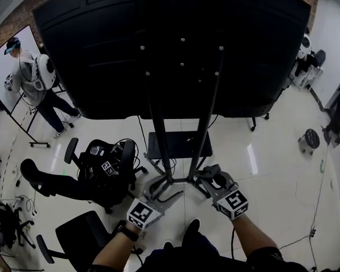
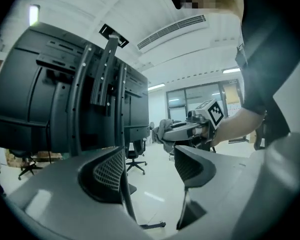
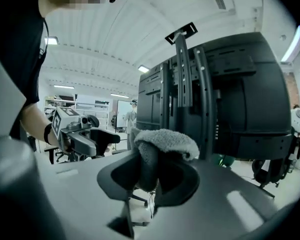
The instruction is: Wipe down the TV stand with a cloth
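The TV stand shows from behind, two black uprights carrying a large black TV. My right gripper is shut on a grey fuzzy cloth low beside the right upright; I cannot tell whether the cloth touches it. In the right gripper view the cloth bulges over that gripper. My left gripper hangs open and empty near the left upright's foot. In the left gripper view the left gripper holds nothing, with the uprights to its left and the cloth beyond.
A black shelf sits low on the stand. A black office chair with gear stands to the left, another chair nearer me. A person walks by a whiteboard at far left. A small stool is at the right.
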